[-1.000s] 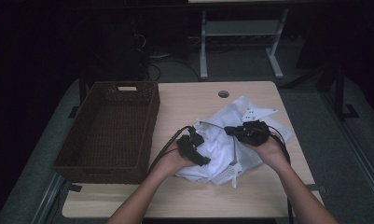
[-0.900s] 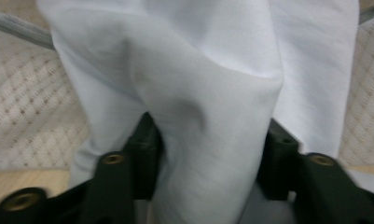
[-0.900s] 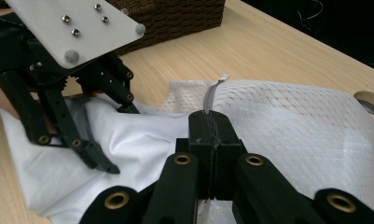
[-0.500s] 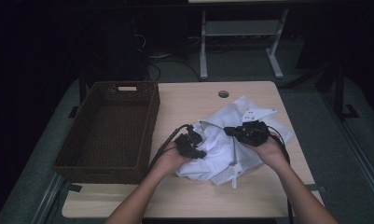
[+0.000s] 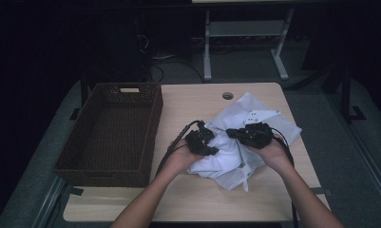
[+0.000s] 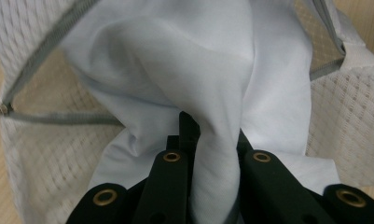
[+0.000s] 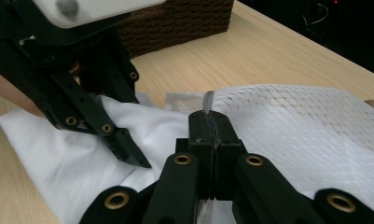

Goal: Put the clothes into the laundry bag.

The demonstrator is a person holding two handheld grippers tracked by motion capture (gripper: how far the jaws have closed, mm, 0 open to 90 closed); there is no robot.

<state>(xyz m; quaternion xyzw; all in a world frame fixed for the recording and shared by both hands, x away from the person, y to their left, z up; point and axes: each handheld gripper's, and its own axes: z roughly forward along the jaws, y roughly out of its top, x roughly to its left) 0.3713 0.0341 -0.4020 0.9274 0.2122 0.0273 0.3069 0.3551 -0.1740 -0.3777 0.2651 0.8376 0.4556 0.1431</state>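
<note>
Light wooden surface (image 5: pixel 193 107) with a round cable hole (image 5: pixel 227 95) near the far edge. Dark wicker basket (image 5: pixel 113 133) resting on its left side. Crumpled white cloth (image 5: pixel 226 152) and white mesh bag (image 5: pixel 235 178) lying at centre right.

Left gripper (image 6: pixel 216 154) jaw tips buried in white cloth (image 6: pixel 212 84); mesh bag (image 6: pixel 348 107) cut off at frame edges; basket (image 7: pixel 175 21) cropped at top

Dim lab: desk (image 5: pixel 254 95), cables (image 5: pixel 169 66)
</note>
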